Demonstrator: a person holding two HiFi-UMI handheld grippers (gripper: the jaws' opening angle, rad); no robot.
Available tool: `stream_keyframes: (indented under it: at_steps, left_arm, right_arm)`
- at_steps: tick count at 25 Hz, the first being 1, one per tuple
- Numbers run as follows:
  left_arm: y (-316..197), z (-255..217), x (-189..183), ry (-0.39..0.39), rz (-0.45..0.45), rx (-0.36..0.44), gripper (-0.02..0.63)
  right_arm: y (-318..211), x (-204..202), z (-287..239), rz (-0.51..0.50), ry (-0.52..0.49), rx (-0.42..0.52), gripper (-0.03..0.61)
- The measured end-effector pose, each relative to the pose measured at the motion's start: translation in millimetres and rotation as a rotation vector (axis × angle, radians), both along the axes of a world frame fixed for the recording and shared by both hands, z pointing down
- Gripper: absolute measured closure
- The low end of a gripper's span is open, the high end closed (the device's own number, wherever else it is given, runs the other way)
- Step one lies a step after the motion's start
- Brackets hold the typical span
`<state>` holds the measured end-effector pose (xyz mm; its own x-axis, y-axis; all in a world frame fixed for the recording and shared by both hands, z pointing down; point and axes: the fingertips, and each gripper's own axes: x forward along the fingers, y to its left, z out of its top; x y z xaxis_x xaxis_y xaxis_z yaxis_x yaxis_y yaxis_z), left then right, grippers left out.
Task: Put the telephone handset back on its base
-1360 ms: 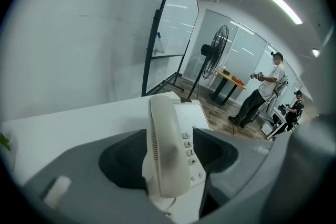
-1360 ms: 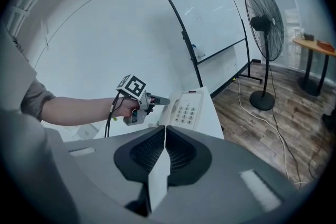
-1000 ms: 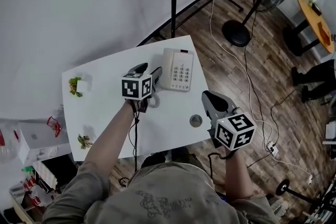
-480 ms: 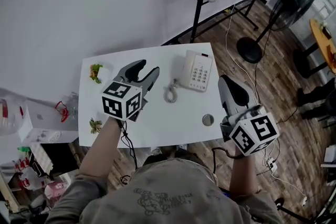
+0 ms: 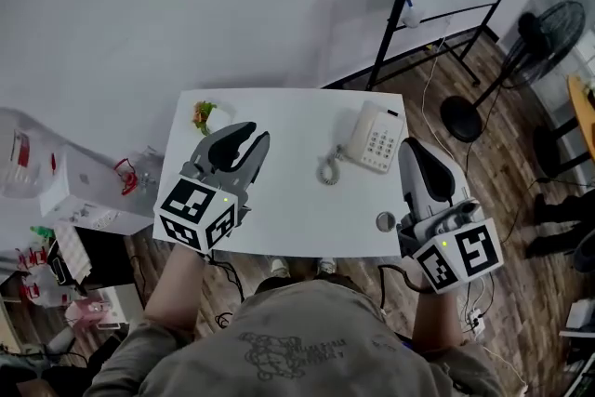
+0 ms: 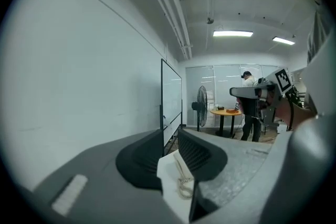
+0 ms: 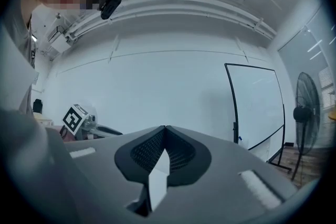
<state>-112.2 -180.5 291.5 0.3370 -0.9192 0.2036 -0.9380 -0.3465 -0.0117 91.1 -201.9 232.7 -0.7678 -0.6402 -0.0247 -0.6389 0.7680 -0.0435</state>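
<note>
Left gripper [image 5: 253,138] and right gripper [image 5: 415,153] have risen clear of the white rectangular table [image 5: 297,214]. The left jaws stand narrowly apart and empty; the right jaws are closed and empty. A cream plastic push-button telephone [image 5: 383,142] sits at the table's far right, and its handset [image 5: 360,131] appears to be cradled. The handset is judged light, rigid and smooth, best taken mid-length. Only the left gripper view shows the coiled cord [image 6: 182,182] through the gap in its jaws.

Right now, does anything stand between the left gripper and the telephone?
Nothing visible does. Only bare table lies between the left gripper and the telephone; the coiled cord lies beside the telephone, on that gripper's side.
</note>
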Motion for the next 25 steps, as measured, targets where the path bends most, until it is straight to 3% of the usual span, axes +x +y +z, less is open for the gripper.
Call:
stream_keyframes:
  at_steps: [7, 16, 21, 25]
  left_arm:
    - [49.3, -13.2, -15.0, -0.018, -0.075, 0.038, 0.533]
    - [86.2, -2.4, -45.4, -0.026, -0.202, 0.043, 0.614]
    - [100.8, 7.0, -53.2, 0.021, -0.233, 0.020, 0.614]
    - [100.9, 6.1, -52.0, 0.016, -0.223, 0.021, 0.614]
  right_arm:
    - [30.3, -34.6, 13.8, -0.095, 0.057, -0.006, 0.554]
    - [59.8, -64.9, 41.9, -0.195, 0.089, -0.072, 0.554]
    - [69.0, -76.0, 48.8, -0.224, 0.101, -0.087, 0.554]
    - [69.1, -76.3, 51.6, -0.210, 0.098, -0.098, 0.554]
